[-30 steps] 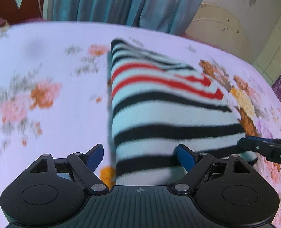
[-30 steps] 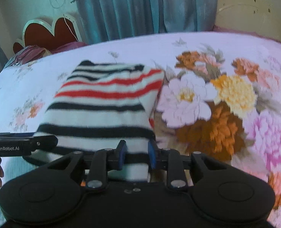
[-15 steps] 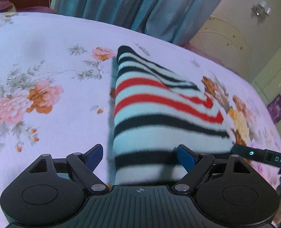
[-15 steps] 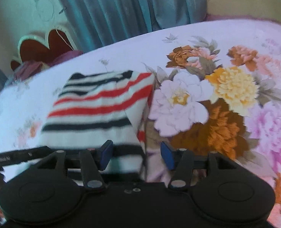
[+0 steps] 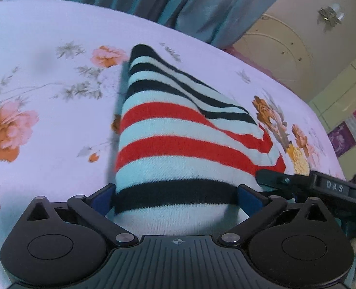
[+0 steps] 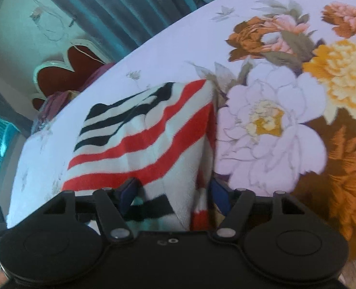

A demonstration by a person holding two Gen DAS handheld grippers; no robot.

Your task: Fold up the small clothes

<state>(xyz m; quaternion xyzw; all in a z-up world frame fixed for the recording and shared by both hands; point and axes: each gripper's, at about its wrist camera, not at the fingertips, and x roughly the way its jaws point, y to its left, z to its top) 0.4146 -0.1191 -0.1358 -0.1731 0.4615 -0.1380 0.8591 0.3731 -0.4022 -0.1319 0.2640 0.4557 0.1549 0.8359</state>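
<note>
Left wrist view shows my left hand-held gripper [image 5: 175, 198] with its blue jaws opening wide, the near edge of the small fuzzy knit garment striped in white, black and red [image 5: 178, 144] lying between them but not pinched. It rests on the lilac floral bedsheet [image 5: 45, 110], folded over on itself. In the right wrist view my right hand-held gripper [image 6: 171, 196] is also opening, the garment's right edge loose between the pads. I judge this the release after a fold. Next, I would back both grippers clear without dragging the soft knit, then check whether another fold or a smoothing pass is needed.
</note>
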